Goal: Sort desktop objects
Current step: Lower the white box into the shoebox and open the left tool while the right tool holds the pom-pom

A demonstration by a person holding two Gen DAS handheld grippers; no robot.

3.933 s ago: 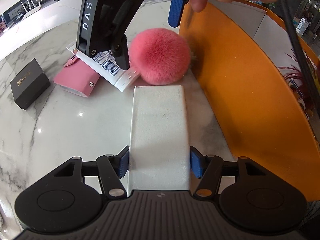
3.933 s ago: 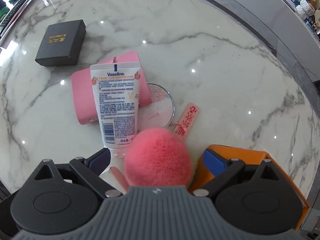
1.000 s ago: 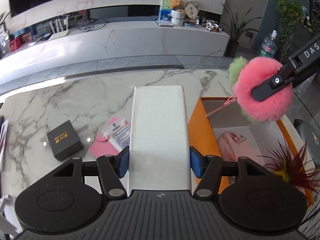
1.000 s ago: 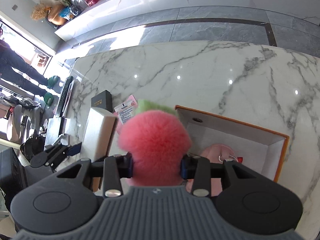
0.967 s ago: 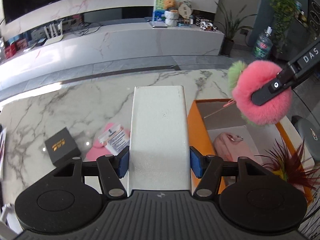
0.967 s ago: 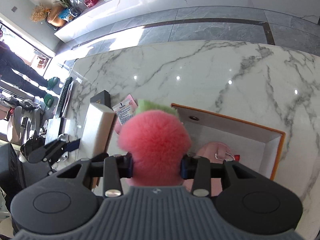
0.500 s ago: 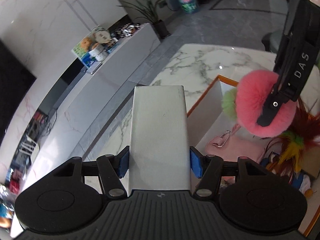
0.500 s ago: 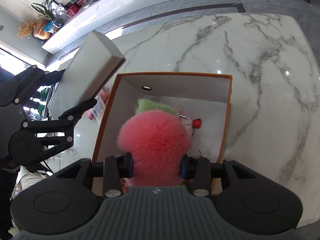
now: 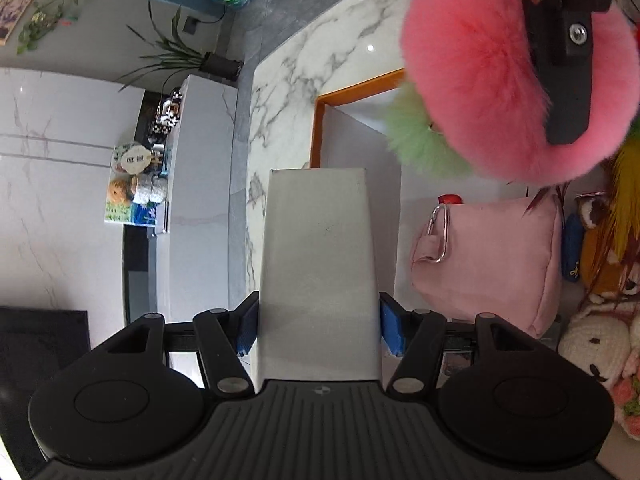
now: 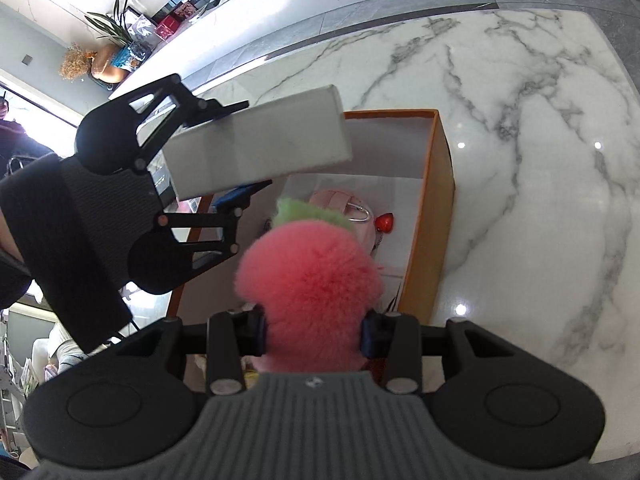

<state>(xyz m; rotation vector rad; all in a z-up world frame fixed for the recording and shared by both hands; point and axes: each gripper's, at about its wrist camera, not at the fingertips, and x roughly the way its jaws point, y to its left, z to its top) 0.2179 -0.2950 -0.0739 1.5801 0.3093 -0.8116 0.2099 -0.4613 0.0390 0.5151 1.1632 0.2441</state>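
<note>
My left gripper [image 9: 318, 330] is shut on a long white box [image 9: 318, 264], turned on its side and held over the left edge of the orange storage box [image 9: 352, 87]. The white box also shows in the right wrist view [image 10: 256, 146]. My right gripper [image 10: 314, 332] is shut on a pink fluffy pom-pom [image 10: 312, 272] with a green tuft, held above the inside of the orange box [image 10: 434, 216]. In the left wrist view the pom-pom [image 9: 488, 80] hangs at the upper right, close to the white box.
Inside the orange box lie a pink pouch [image 9: 492, 264] with a metal clip, a red charm [image 10: 385, 223], coloured feathers [image 9: 628, 188] and knitted toys [image 9: 596, 344]. White marble table [image 10: 540, 160] surrounds the box. A counter with ornaments [image 9: 136, 184] stands beyond.
Both grippers have moved over the orange box. The left gripper has rolled sideways with the white box, and the pom-pom has come much closer to it.
</note>
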